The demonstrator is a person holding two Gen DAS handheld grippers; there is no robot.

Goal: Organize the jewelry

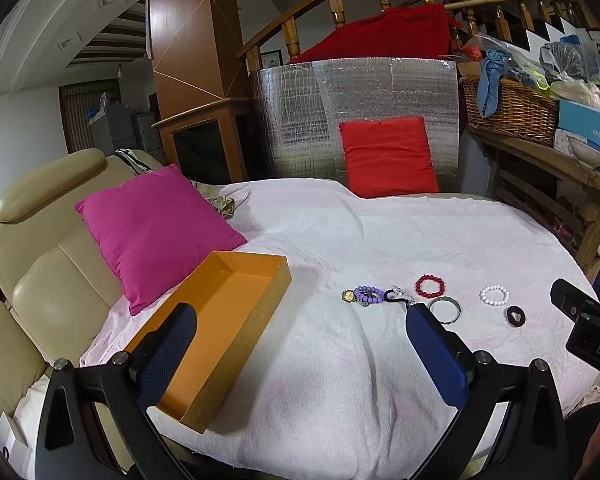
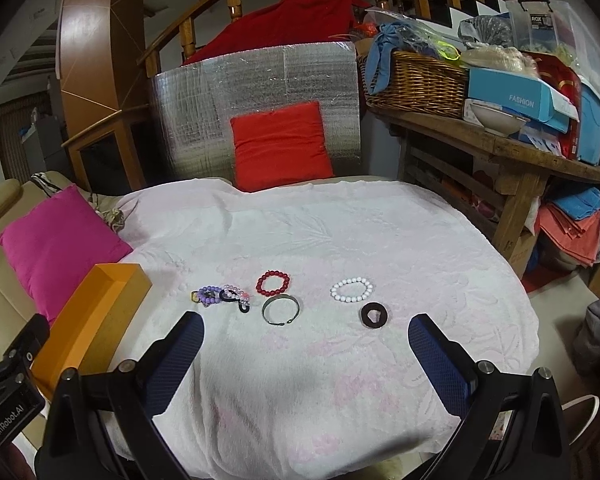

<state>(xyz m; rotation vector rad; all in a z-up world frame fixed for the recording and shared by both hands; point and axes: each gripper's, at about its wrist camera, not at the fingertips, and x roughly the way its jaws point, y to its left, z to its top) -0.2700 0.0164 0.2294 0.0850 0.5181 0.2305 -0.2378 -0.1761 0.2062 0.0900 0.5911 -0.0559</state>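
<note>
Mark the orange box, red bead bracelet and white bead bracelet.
orange box (image 1: pixel 236 280): left wrist view, inner floor.
red bead bracelet (image 2: pixel 260 278): right wrist view, left beads.
white bead bracelet (image 2: pixel 336 287): right wrist view, left beads.

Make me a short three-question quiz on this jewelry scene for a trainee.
1. True or false: the open orange cardboard box already holds jewelry.
2. Which piece lies nearest the box? A) white beaded bracelet B) purple beaded bracelet C) dark flat ring
3. Fill in: the thin metal bangle lies just in front of the ____ beaded bracelet.

Key: 1 false, it is empty. 2 B. 3 red. Both the left gripper and right gripper are open, holding nothing.
</note>
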